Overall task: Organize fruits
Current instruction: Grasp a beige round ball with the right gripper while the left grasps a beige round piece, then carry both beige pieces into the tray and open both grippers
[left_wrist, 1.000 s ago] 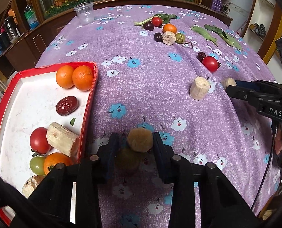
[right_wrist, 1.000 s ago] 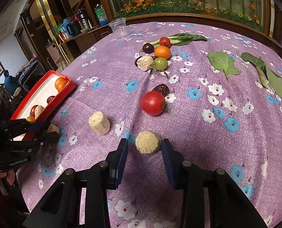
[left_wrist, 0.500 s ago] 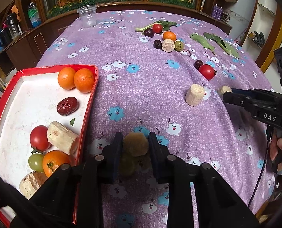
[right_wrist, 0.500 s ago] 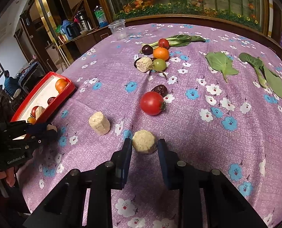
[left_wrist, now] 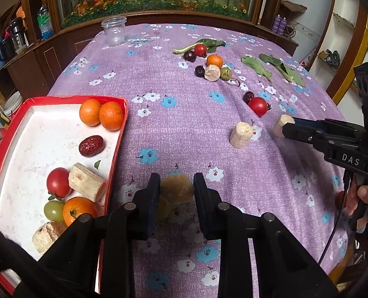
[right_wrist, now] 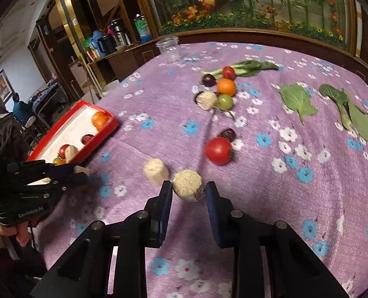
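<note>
From the left wrist, your left gripper (left_wrist: 176, 190) is clenched on a brownish round fruit (left_wrist: 177, 191) just above the purple cloth (left_wrist: 184, 129), right of the red tray (left_wrist: 120, 149), while from the right wrist, your right gripper (right_wrist: 187, 190) grips 1 pale cane piece (right_wrist: 188, 185) near the tomato (right_wrist: 218, 150).

Four oranges (left_wrist: 111, 116), three red tomatoes (left_wrist: 258, 106), two green tomatoes (left_wrist: 226, 72), four dark dates (left_wrist: 91, 146), six pale cane pieces (left_wrist: 241, 134), three green leaves (left_wrist: 256, 65), one plastic cup (left_wrist: 114, 31), one red tray (left_wrist: 123, 136).
</note>
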Demonstrator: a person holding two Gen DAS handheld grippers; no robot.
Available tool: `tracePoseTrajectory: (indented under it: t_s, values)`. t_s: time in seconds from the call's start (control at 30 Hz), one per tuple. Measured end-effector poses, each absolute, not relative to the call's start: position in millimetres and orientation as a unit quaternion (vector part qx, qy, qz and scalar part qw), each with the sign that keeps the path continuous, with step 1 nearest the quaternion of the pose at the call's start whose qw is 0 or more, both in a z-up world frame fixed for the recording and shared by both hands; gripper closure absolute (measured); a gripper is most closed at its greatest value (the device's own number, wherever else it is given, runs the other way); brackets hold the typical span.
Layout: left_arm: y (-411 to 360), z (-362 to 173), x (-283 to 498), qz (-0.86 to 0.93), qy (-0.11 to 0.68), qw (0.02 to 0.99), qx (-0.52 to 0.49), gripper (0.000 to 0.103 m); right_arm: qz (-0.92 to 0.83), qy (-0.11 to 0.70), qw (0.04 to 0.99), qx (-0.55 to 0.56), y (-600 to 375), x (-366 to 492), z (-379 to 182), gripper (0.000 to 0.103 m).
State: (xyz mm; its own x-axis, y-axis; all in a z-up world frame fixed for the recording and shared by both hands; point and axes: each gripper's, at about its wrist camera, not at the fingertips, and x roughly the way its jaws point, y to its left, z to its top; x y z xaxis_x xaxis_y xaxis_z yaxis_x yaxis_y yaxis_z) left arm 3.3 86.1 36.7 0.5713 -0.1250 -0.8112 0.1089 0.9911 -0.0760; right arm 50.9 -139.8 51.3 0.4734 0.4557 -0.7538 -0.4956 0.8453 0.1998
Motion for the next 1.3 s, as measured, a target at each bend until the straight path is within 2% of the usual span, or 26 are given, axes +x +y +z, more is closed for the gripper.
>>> tracePoseTrajectory:
  t_s: [0.77,1.3]
  values:
    - [166,73,-30,-0.024,0.414,0.906,-0.082,0.078,0.399,0.425,0.811,-0.052,-17,35,85,0.075]
    - [213,64,-24,0.016,0.42,0.902,-0.099,0.078,0.448,0.437,0.778,-0.054,58,46,82,0.075]
